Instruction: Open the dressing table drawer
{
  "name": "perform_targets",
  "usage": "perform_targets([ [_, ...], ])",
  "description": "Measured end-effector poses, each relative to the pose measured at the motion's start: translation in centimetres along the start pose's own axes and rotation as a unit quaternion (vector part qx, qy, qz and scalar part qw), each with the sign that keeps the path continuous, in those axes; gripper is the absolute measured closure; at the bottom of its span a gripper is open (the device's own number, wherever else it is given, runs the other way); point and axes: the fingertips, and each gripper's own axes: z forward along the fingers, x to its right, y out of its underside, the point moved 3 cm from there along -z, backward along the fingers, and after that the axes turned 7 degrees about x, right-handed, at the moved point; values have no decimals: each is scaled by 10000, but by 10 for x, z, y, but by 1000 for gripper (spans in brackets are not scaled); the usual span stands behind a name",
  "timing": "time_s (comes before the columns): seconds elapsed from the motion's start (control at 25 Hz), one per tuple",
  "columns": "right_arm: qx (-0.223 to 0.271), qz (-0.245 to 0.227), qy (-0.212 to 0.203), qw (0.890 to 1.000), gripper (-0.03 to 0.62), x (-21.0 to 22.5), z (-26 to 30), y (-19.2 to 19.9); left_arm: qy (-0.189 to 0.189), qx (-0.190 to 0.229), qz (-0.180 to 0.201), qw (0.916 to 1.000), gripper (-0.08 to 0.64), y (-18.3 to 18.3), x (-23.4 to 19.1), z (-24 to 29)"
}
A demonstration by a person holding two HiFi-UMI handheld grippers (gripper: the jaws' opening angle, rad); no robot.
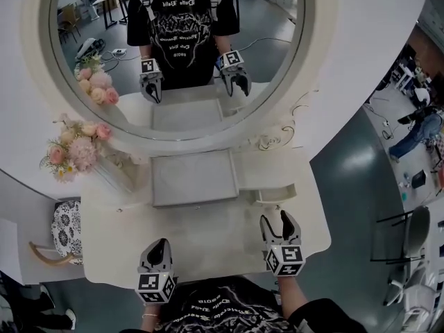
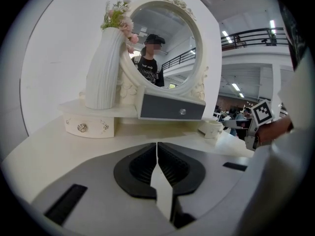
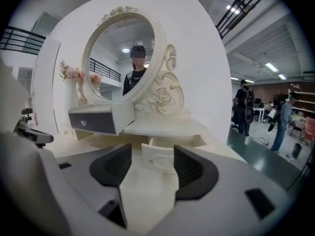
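A ribbed white vase point(image 2: 103, 68) holds pink flowers point(image 1: 73, 148), and a black-and-white patterned stool point(image 1: 67, 229) stands on the floor nearby.

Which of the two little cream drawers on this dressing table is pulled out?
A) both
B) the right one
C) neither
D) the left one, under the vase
B: the small cream right-hand drawer juts out from under its shelf, while the small cream left-hand drawer below the white ribbed vase sits flush and closed.
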Motion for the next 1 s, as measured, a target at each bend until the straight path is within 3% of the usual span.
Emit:
perform_targets([
  [0.16, -1, 155, -355, 9993, 389, -23, -4, 3, 63, -11, 20, 10000, 538, 1, 3, -3],
  [0.32, -26, 132, -1034, 9946, 447, -68, -5, 5, 105, -30, 39, 9999, 538, 3, 7, -5],
  [0.6, -148, 37, -1937, 9809, 495, -132, -10, 12, 164, -34, 37, 9999, 538, 5, 10, -8],
  [1.0, -248, -171, -2115, 9769, 580, -150, -20, 19, 346, -112, 65, 9993, 538, 10, 17, -16],
])
